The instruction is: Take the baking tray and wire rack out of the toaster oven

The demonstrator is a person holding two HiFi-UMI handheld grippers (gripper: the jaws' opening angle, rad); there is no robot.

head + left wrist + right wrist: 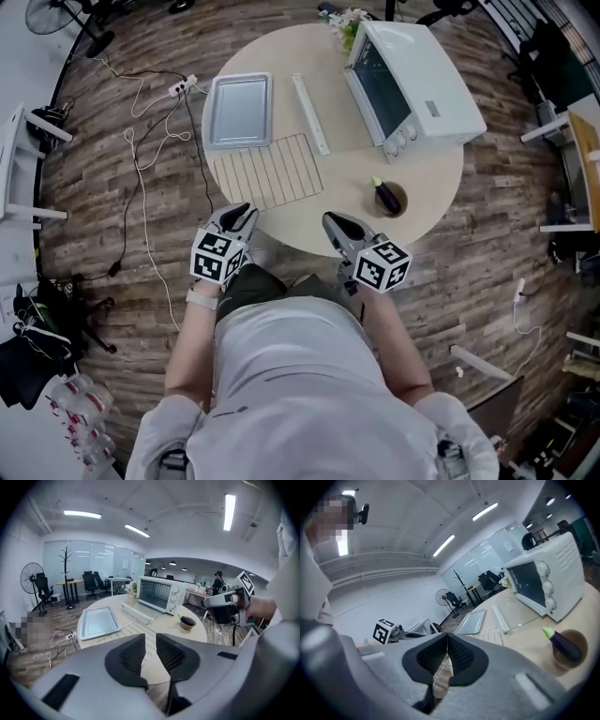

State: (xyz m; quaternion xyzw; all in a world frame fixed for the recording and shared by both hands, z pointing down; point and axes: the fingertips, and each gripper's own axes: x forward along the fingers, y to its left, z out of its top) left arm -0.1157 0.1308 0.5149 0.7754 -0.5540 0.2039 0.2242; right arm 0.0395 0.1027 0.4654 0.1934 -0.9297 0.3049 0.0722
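Wire rack [277, 172] lies just beyond the left hand-held gripper [241, 215], untouched.

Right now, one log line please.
baking tray: on table | wire rack: on table | left gripper: open, empty | right gripper: shut, empty

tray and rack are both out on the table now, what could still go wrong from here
1. The wire rack lies right by the near edge of the table, just ahead of the left gripper. A careless swing there could knock it to the floor.
2. The bowl holding the eggplant sits close to that same edge, in front of the right gripper, so it might get tipped the same way.
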